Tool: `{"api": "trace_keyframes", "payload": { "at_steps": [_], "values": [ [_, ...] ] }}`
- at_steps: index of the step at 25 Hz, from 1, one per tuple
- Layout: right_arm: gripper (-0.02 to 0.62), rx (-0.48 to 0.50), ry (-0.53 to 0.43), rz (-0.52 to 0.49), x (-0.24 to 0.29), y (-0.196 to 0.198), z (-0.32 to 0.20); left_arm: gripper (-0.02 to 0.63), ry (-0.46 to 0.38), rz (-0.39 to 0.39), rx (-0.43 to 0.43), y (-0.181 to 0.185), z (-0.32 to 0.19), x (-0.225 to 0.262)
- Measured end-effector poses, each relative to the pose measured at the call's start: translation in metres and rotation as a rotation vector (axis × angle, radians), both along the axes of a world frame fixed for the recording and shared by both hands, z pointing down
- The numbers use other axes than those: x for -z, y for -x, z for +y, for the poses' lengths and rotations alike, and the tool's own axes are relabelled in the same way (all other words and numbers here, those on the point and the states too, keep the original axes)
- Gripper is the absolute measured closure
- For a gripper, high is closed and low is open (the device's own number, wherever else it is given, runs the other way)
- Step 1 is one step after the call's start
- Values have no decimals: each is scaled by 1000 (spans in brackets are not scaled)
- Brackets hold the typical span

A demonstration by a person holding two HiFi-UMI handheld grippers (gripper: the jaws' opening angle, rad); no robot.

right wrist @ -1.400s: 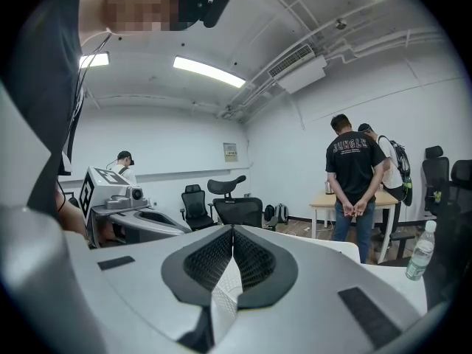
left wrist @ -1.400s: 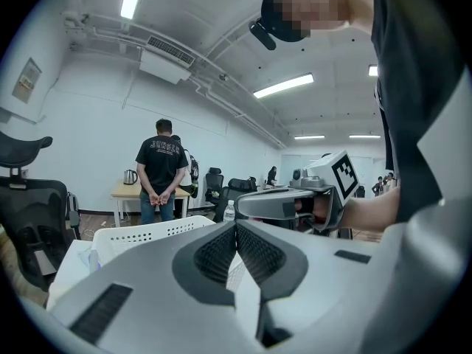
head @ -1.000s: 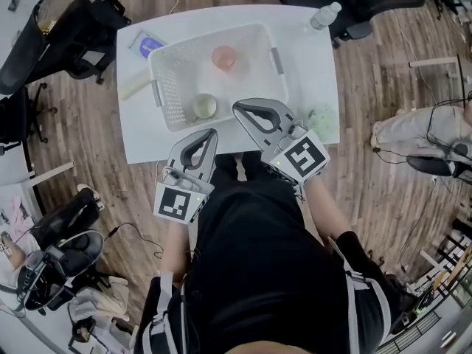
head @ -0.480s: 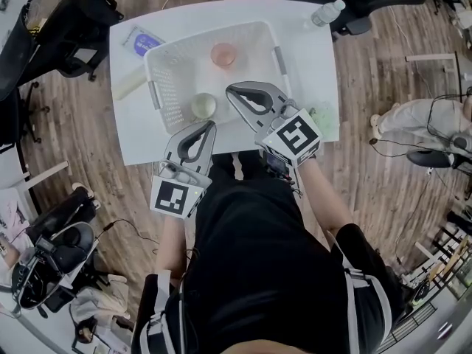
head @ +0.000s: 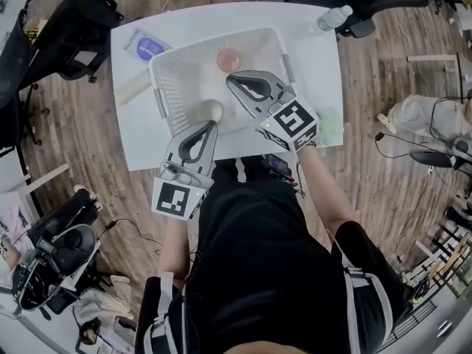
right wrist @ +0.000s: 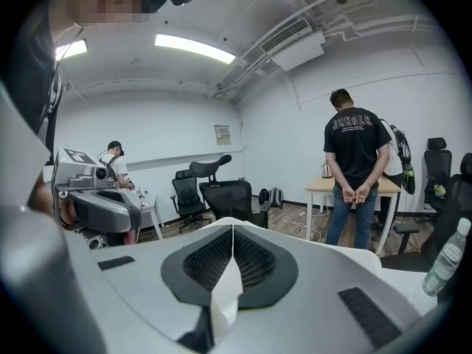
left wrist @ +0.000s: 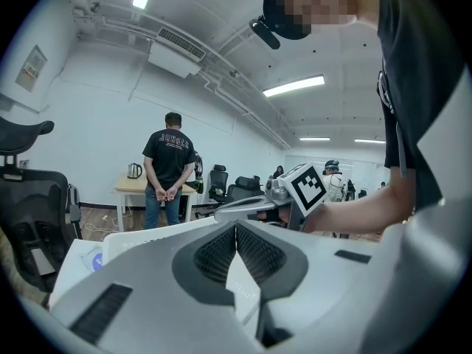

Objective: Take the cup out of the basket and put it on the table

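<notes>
The pink cup [head: 227, 59] sits toward the far side of the white basket [head: 168, 94], with a pale round cup [head: 209, 111] nearer the person. Both look small, light and stiff, probably plastic, though from this height I can't be sure. The rim seems the best place to pinch. The right gripper [head: 233, 78] hovers just beside the pink cup, jaws pressed together and empty. The left gripper [head: 212, 125], likewise closed on nothing, hangs at the basket's near edge by the pale cup. The basket stands on the table [head: 140, 133].
</notes>
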State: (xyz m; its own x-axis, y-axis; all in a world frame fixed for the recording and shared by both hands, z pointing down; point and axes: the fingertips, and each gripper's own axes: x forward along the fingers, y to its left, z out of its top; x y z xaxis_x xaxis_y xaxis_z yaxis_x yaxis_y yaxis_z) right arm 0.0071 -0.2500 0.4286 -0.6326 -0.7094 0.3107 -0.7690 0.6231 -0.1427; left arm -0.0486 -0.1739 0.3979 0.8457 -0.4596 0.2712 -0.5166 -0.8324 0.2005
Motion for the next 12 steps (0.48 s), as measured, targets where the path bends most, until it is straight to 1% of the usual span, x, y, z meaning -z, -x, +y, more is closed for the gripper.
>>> {"api": "trace_keyframes", "payload": {
  "at_steps": [6, 8, 10, 12],
  "values": [
    [575, 9, -6, 4, -11, 2, -25, 583, 10, 17, 16, 4, -16, -3],
    [575, 16, -5, 11, -19, 2, -33, 583, 7, 12, 17, 6, -20, -6],
    [575, 19, 3, 19, -27, -1, -39, 583, 6, 2, 19, 6, -22, -8],
    [575, 16, 19, 23, -34, -3, -45, 583, 5, 14, 26, 4, -25, -6]
  ]
}}
